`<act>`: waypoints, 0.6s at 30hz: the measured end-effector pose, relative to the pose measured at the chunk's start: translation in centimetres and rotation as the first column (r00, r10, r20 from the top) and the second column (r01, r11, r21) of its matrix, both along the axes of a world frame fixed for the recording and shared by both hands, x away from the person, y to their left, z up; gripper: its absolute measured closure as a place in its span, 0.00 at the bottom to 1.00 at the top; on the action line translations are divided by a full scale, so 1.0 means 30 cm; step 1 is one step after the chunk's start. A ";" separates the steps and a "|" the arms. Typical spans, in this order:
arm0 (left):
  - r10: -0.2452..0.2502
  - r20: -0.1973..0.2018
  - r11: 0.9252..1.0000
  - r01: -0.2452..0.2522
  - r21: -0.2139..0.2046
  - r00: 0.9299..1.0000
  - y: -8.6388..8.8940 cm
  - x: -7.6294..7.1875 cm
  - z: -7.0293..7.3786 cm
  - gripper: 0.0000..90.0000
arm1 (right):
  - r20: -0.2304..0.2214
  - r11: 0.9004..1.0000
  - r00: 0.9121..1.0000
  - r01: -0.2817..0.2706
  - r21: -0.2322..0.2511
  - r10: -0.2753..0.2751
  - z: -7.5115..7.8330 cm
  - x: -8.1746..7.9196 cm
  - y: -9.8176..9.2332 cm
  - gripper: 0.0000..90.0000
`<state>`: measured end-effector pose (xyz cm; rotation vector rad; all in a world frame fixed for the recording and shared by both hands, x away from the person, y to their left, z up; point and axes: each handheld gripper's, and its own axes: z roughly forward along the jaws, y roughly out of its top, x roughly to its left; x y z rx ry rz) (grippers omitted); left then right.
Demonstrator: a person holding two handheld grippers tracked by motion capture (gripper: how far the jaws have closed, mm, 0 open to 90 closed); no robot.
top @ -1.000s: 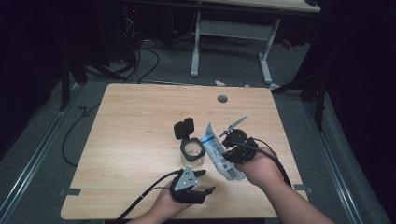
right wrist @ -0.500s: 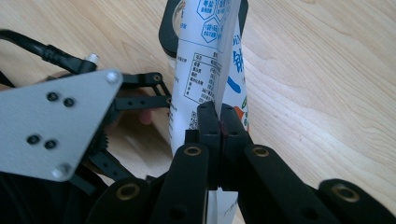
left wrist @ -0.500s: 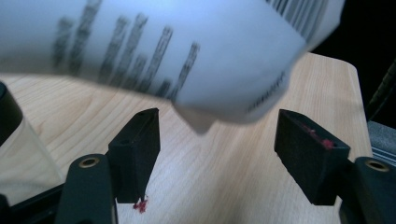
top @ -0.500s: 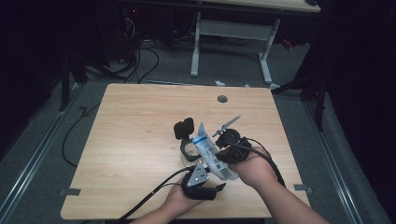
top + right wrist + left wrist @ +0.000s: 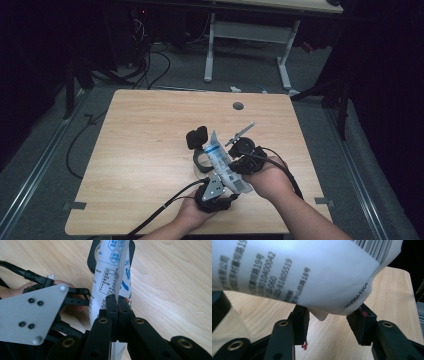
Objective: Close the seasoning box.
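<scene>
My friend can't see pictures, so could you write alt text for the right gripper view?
The right gripper has its two black jaws pinched shut on a white printed plastic pouch, held over a light wooden table. At left, the left gripper with its grey plate reaches toward the pouch.

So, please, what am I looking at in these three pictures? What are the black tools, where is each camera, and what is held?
A person sits at a wooden table and holds a hand tool with two black jaws, called a gripper, in each hand. The high view looks down from above the table. Each of the other two views comes from a small camera riding on one gripper, looking along its jaws. The right gripper is clamped shut on the edge of a white printed pouch and holds it up. The left gripper has just been closing its jaws, with the pouch's lower corner between them, not yet squeezed. A dark object that I cannot identify stands on the table behind the pouch.
</scene>
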<state>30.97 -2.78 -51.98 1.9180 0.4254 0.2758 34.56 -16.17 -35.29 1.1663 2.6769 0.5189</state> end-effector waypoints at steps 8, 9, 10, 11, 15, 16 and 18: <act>0.019 0.051 1.000 -0.019 -0.002 0.999 0.023 -0.022 0.008 0.68 | 0.008 1.000 1.000 0.001 -0.014 -0.001 0.012 0.003 0.012 1.00; 0.019 0.054 1.000 -0.019 -0.002 0.998 0.025 -0.024 0.010 0.69 | 0.006 1.000 1.000 0.004 -0.013 -0.004 0.014 0.002 0.014 1.00; 0.019 0.058 1.000 -0.019 -0.003 0.998 0.026 -0.026 0.012 0.69 | 0.010 1.000 1.000 -0.001 -0.013 0.001 0.016 0.003 0.015 1.00; 0.020 0.062 1.000 -0.020 -0.004 0.998 0.026 -0.029 0.014 0.70 | 0.011 1.000 1.000 0.000 -0.017 0.000 0.019 0.003 0.016 1.00; 0.028 0.075 1.000 -0.027 -0.006 0.997 0.027 -0.040 0.019 0.72 | 0.009 1.000 1.000 -0.005 -0.018 0.005 0.027 0.005 0.020 1.00; 0.031 0.080 0.999 -0.031 -0.008 0.996 0.026 -0.043 0.019 0.72 | 0.009 1.000 1.000 -0.004 -0.020 0.005 0.027 0.004 0.022 1.00; 0.032 0.082 0.999 -0.032 -0.007 0.996 0.025 -0.049 0.019 0.73 | 0.009 1.000 1.000 -0.012 -0.025 0.012 0.026 0.007 0.025 1.00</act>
